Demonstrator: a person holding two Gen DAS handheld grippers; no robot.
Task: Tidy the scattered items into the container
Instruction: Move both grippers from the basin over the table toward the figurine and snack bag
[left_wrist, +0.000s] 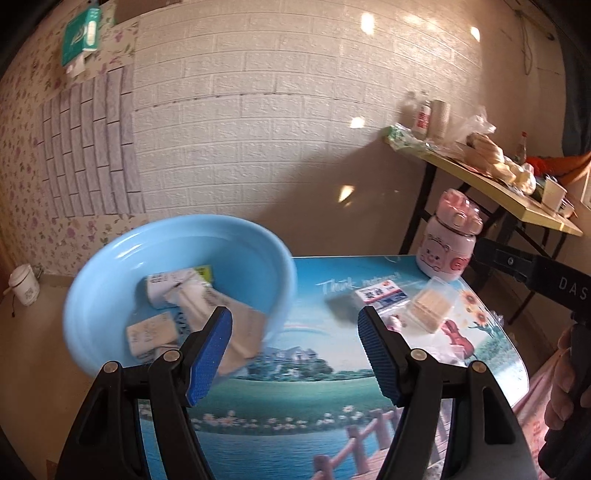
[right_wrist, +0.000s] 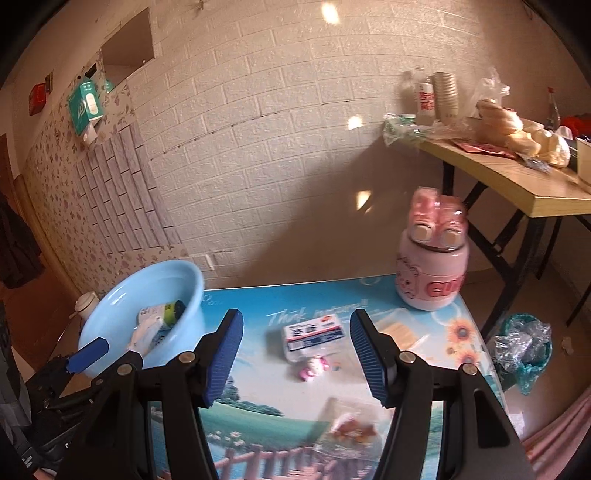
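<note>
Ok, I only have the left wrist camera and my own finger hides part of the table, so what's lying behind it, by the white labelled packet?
Observer: A small pink and white toy figure, lying on the table at the near end of the packet.
Operator: Is the right gripper carrying anything? I only see its black body.
Observer: No. The right gripper is open, with nothing between its fingers.
Operator: Anything on the floor to the right of the table?
Observer: Yes, a crumpled teal plastic bag lies on the floor beside the table's right edge.
</note>
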